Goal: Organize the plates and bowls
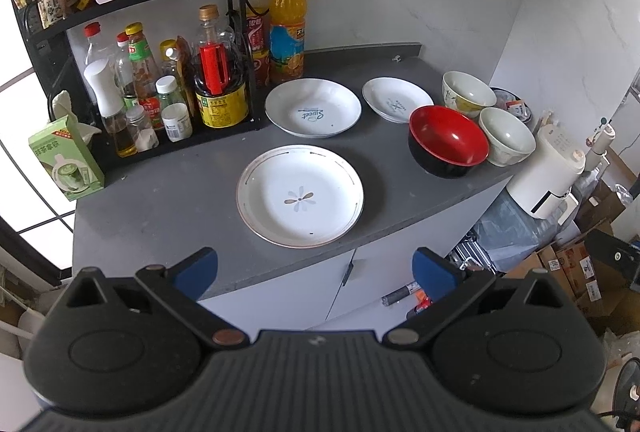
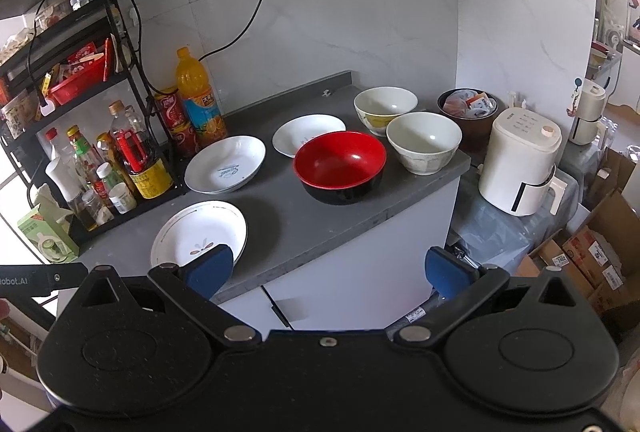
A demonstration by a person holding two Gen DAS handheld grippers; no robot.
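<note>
Three white plates lie apart on the grey counter: a flower-marked plate nearest me, a plate with blue script behind it, and a smaller plate further right. A red-and-black bowl stands at the right with two pale bowls beside it. My left gripper hangs open in front of the counter edge, holding nothing. My right gripper is open too, its left fingertip over the flower plate's rim.
A black rack of sauce bottles fills the counter's left, with an orange drink bottle and cans at the back. A green carton stands front left. Right of the counter are a white appliance, a brown container and cardboard boxes.
</note>
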